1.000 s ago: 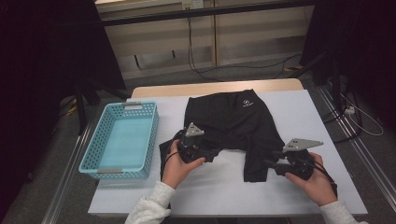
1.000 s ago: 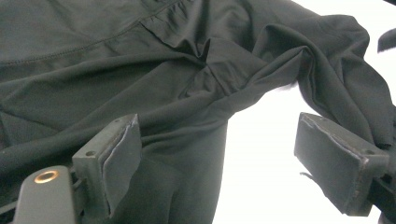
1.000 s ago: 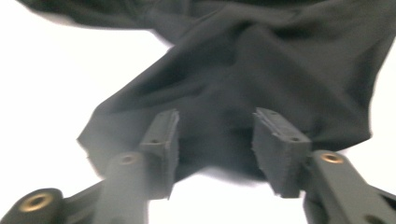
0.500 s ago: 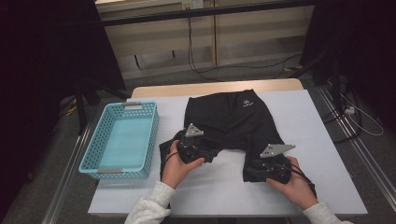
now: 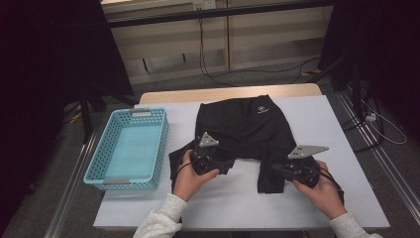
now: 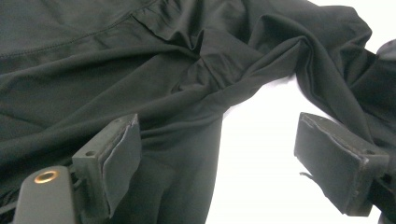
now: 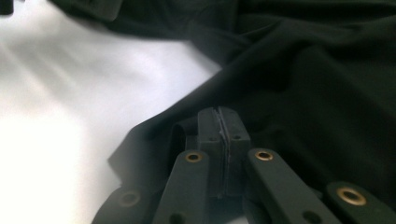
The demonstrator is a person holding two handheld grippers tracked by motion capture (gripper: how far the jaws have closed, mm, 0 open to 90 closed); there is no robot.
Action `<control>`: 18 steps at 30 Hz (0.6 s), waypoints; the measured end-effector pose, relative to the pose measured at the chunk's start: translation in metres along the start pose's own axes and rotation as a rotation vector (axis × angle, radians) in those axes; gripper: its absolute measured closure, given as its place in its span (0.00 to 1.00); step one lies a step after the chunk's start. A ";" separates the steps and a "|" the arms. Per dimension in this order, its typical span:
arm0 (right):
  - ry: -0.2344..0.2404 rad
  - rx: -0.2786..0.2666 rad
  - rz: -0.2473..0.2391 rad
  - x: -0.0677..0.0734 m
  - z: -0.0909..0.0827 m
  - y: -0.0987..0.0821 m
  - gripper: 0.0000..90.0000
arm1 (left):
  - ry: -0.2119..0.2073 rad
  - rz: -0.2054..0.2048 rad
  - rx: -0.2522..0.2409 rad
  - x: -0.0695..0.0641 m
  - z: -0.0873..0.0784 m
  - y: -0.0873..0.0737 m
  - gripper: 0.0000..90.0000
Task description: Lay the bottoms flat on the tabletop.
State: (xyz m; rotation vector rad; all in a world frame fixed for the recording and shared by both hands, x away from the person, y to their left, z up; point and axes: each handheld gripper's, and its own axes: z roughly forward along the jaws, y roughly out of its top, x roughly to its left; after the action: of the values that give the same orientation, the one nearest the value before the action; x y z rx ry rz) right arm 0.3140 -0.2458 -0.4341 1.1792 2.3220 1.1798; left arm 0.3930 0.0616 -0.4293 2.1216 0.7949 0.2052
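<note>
a pair of black stretch-fabric shorts lies spread on the white tabletop, waistband toward the far edge and both legs pointing back at the person. the left gripper sits at the hem of the left leg with its fingers spread wide, one pad resting over the dark cloth and the other over bare white surface, nothing pinched between them. the right gripper is at the inner edge of the right leg; its fingers have just been closing and now meet pad to pad, right at a fold of the hem, though whether any cloth is caught between them cannot be told. a light-blue perforated plastic basket stands well apart at the left of the tabletop.
</note>
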 end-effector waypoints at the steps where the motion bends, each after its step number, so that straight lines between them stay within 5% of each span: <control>1: -0.003 -0.012 0.017 -0.003 -0.003 -0.001 0.99 | 0.002 -0.002 -0.004 -0.001 0.000 0.000 0.17; 18: -0.141 -0.044 0.116 -0.038 -0.032 -0.017 0.99 | -0.088 0.036 0.022 -0.026 0.020 0.004 0.17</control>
State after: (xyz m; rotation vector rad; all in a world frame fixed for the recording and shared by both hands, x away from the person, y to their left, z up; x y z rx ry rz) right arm 0.3106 -0.2979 -0.4310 1.3517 2.1394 1.1396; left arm 0.3829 0.0306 -0.4355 2.1512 0.7107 0.1222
